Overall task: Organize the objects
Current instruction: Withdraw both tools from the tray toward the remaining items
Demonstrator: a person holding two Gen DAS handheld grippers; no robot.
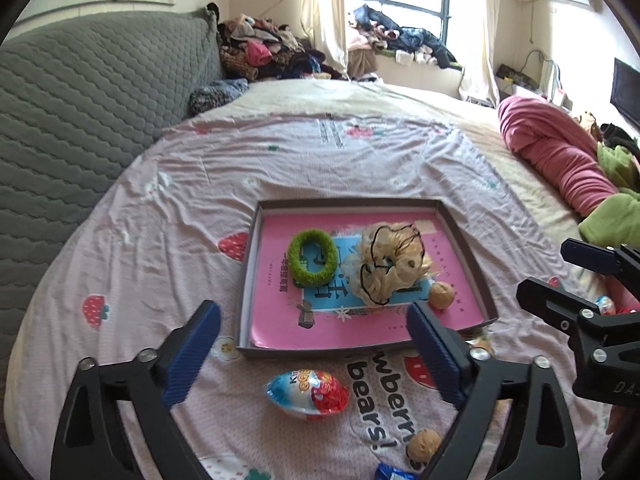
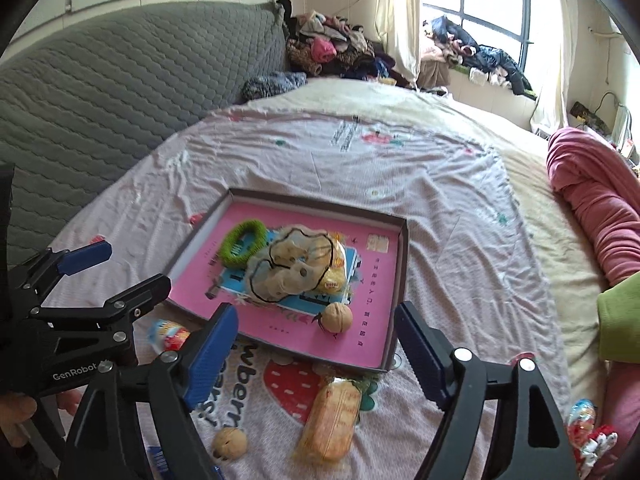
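Note:
A shallow grey box [image 1: 248,264] with a pink bottom lies on the bed. It holds a green scrunchie [image 1: 312,258], a cream scrunchie [image 1: 394,266] and a walnut [image 1: 441,296]. My left gripper [image 1: 314,312] hangs open above the box's near edge with nothing between its fingers. Below it a foil-wrapped chocolate egg [image 1: 307,396] and a second walnut [image 1: 423,446] lie on the sheet. My right gripper [image 2: 316,312] is also open and empty, over the box's [image 2: 402,280] near side, with the walnut [image 2: 337,317] in view between its fingers. A yellow snack packet [image 2: 332,424] lies under it.
A strawberry-print sheet [image 1: 160,240] covers the bed. A grey quilted headboard [image 1: 80,100] stands on the left and a rolled pink blanket [image 1: 560,160] on the right. Another foil egg [image 2: 582,412] lies at the right edge. Clothes are piled by the window [image 1: 400,36].

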